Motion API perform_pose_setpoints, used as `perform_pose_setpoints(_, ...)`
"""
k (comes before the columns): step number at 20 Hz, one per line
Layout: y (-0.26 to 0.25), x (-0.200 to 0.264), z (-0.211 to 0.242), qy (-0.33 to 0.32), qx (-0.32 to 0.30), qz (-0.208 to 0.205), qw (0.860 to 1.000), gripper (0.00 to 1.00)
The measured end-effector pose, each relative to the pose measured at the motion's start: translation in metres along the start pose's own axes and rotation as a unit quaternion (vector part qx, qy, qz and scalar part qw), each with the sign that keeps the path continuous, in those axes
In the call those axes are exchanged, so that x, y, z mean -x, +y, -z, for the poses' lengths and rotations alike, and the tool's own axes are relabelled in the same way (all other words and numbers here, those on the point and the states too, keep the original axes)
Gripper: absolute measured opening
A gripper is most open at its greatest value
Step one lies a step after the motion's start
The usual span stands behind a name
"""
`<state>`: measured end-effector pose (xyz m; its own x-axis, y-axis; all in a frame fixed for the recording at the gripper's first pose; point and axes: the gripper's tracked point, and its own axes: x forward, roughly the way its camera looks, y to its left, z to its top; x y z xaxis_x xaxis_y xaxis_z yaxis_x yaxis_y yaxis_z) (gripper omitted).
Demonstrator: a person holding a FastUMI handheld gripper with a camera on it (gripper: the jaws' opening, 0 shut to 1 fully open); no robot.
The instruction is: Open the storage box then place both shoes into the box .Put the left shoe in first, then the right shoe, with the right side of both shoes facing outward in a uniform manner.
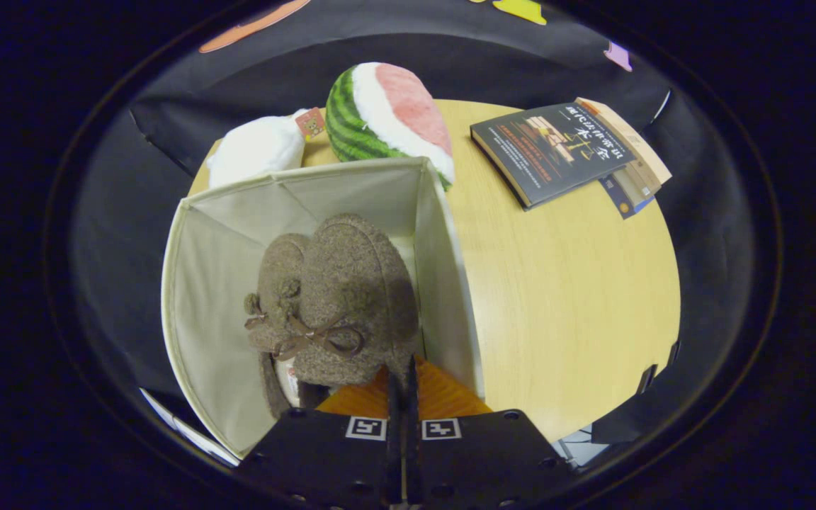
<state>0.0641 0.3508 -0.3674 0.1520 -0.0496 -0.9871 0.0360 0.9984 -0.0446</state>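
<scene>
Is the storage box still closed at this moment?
No. The storage box stands open on the table, with a brown shoe held over its inside by the gripper.

I work in a staged recording booth, not a real home: black cloth walls (394, 53) close in around one small wooden table (564, 283) dressed with household props, a stack of books (571, 152) and plush toys (387, 117).
</scene>
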Motion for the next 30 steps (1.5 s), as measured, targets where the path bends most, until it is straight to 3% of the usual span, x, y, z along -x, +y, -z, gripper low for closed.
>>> perform_pose_setpoints(7, 0.010, 0.017, -0.012, -0.046, 0.020, -0.008, 0.999, 0.16)
perform_pose_setpoints(11, 0.018, 0.048, -0.008, -0.075, 0.048, -0.034, 0.995, 0.56)
perform_pose_setpoints(16, 0.007, 0.108, -0.017, -0.163, 0.070, -0.055, 0.983, 0.97)
perform_pose_setpoints(18, -0.008, 0.140, -0.026, -0.223, 0.082, -0.053, 0.970, 0.97)
perform_pose_setpoints(23, -0.041, 0.220, -0.023, -0.368, 0.115, -0.054, 0.921, 0.96)
perform_pose_setpoints(27, -0.066, 0.273, -0.005, -0.452, 0.154, -0.062, 0.876, 0.96)
perform_pose_setpoints(30, -0.080, 0.308, 0.017, -0.491, 0.145, -0.091, 0.854, 0.96)
